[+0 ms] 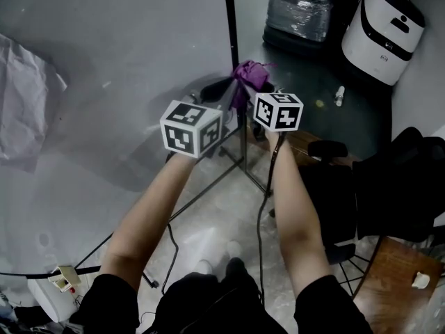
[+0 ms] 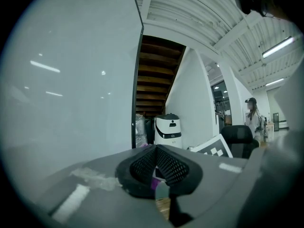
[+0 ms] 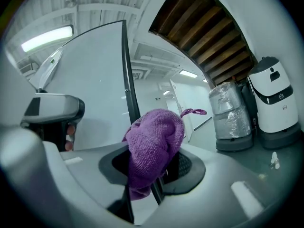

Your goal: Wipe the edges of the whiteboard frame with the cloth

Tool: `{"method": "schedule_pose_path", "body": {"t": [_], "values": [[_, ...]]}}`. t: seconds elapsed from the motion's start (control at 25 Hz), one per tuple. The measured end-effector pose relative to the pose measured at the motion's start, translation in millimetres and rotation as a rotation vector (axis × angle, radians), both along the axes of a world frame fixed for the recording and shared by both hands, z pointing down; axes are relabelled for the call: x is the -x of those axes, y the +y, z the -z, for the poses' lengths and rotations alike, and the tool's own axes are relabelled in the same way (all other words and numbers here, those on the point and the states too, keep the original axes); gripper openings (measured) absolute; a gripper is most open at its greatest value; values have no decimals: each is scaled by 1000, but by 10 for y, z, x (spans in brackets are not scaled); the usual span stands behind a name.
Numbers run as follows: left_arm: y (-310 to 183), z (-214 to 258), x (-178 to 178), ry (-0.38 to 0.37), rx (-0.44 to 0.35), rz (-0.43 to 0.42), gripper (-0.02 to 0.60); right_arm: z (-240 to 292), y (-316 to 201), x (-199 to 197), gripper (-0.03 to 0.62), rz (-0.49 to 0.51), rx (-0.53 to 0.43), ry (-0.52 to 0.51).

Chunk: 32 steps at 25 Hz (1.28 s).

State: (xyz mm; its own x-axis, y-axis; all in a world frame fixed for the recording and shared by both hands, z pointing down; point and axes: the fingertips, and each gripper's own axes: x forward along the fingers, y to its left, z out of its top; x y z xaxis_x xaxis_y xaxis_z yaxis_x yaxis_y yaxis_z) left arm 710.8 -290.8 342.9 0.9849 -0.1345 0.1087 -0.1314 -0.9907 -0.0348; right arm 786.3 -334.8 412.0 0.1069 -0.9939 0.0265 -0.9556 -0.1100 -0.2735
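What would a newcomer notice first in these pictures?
The purple cloth stands out first, bunched in the right gripper against the whiteboard's black frame. Next is the white machine standing on the floor past the board, at the head view's upper right.

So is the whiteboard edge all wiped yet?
Not yet, I think. Nothing shows which parts are already clean. Right now the right gripper pinches the purple cloth against the side edge of the whiteboard frame. The left gripper is shut beside it. The rest of the frame probably still needs wiping.
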Motion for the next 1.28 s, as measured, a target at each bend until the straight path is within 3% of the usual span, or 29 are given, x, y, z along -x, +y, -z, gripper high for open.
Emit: {"method": "schedule_pose_path", "body": {"t": [0.28,1.28], "values": [[30,-243,-96,-23,8,1,3,-69,23,12,150,-18,3,85],[-31,-1352,-92,-117,97,13,3,-1406,-6,-29,152,-9,140,-62]]}}
